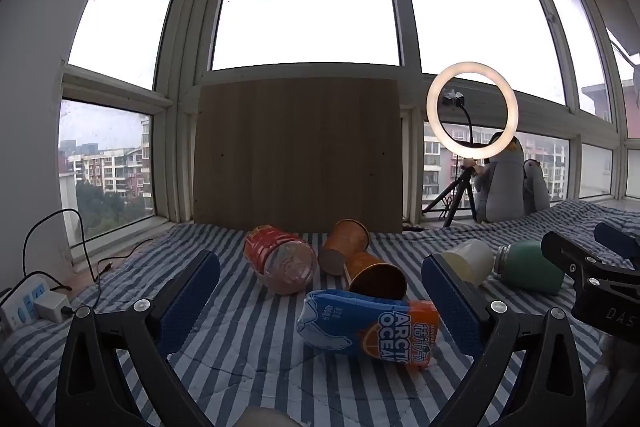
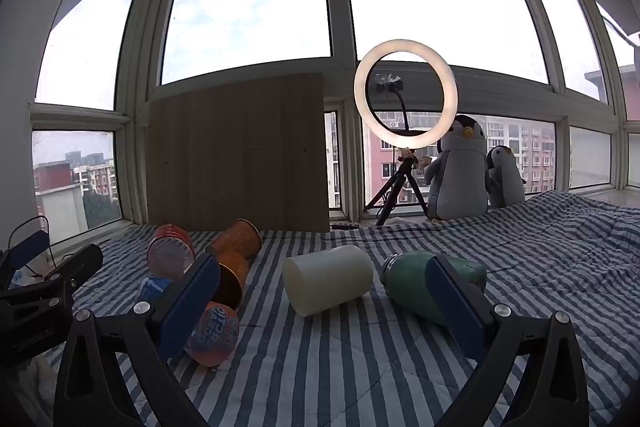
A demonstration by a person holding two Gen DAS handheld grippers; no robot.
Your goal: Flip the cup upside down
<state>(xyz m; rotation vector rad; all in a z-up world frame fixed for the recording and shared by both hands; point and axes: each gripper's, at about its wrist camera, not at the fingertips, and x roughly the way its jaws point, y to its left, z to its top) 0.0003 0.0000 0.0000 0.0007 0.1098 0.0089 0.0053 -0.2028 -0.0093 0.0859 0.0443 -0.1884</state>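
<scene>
Cream cup (image 2: 329, 279) on its side betw. green bottle (image 2: 416, 283) & orange cups (image 2: 234, 247); both grippers (image 1: 320, 291) (image 2: 324, 291) agape, empty.

The can (image 1: 368, 327) reads "ARCTIC OCEAN", cut at the edge, with small "MANDARIN" and Chinese characters; its blue end carries small print, unreadable. The right tool (image 1: 600, 267) shows "DAS".
</scene>
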